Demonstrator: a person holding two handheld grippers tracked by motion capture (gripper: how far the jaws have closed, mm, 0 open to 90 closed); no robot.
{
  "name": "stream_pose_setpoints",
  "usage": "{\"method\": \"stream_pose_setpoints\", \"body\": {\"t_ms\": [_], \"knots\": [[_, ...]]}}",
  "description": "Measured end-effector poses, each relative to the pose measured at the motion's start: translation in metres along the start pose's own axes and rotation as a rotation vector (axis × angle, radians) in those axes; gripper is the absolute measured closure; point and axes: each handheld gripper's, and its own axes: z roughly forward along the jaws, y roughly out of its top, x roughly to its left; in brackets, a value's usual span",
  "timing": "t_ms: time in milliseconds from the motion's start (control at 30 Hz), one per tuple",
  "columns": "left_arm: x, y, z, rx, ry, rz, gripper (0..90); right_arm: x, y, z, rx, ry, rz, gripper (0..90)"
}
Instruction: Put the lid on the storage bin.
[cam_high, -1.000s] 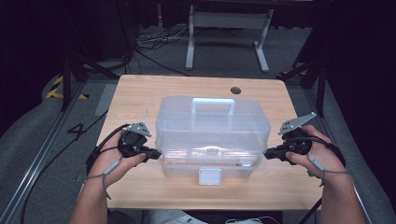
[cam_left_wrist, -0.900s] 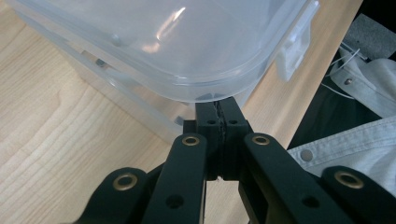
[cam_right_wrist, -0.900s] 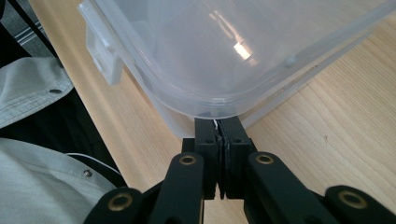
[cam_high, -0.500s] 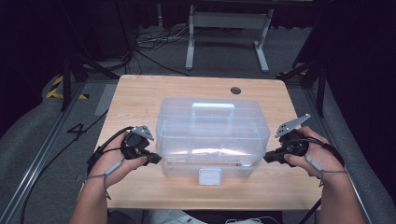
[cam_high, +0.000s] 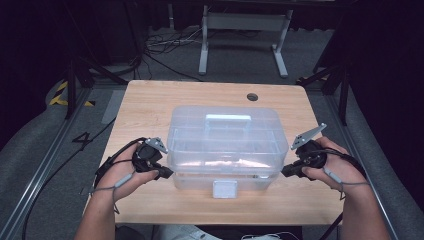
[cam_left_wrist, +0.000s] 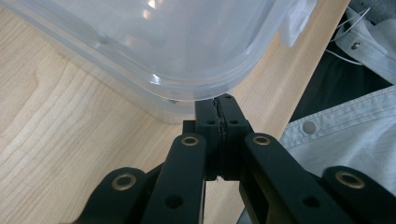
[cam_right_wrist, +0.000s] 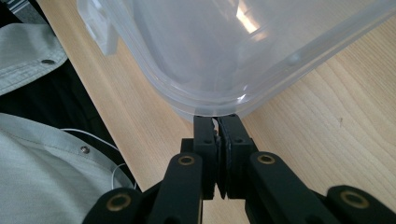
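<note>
A pale wooden bench (cam_high: 150, 107) stands in the middle of a dim room, lit from above while everything around it falls into dark. A round cable hole (cam_high: 252, 96) sits near the bench's far edge. Beyond the bench a white metal frame (cam_high: 243, 22) stands on grey carpet (cam_high: 30, 160), with loose cables (cam_high: 165, 42) beside it. Left of the bench lies yellow-black tape (cam_high: 62, 93).

box (cam_high: 223, 145) mid-table (cam_high: 150, 100) | left tool (cam_high: 167, 174), right tool (cam_high: 286, 171) at its ends

Black tools (cam_left_wrist: 219, 105) (brass rivets); grey cables
</note>
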Motion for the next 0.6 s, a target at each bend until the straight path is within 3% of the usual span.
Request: {"method": "stream_pose_setpoints", "body": {"t_ms": [600], "knots": [[-0.0001,0.0008,0.0050,0.044,-0.003,0.026,89.6,0.0007,0.0012,0.0064,0.040,0.016,-0.005,85.9]]}}
